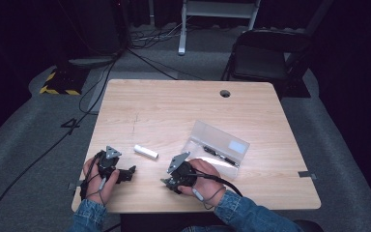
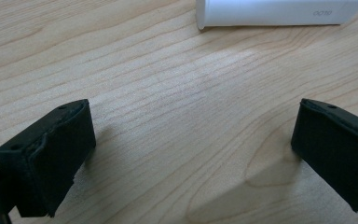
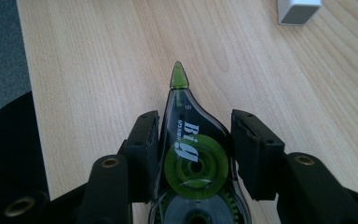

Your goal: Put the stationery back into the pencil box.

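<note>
Right gripper [image 3: 193,144] is clamped on a green-and-black correction tape dispenser [image 3: 191,154], tip pointing 12 o'clock in its view. Left gripper [image 2: 191,149] rests low on the light wooden table [image 1: 174,106], jaws spread wide, white plastic tube [image 2: 279,11] at 12 o'clock.

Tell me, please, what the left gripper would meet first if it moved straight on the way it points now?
Probably the white tube. The left gripper has its jaws wide open over bare table, and the tube lies across the way ahead, slightly to the side. Depth is unclear, so it might pass over it.

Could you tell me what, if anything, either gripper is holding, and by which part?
The right gripper holds a green correction tape dispenser by the flat sides of its body, tip pointing forward. The left gripper is open over bare table, holding nothing.
</note>
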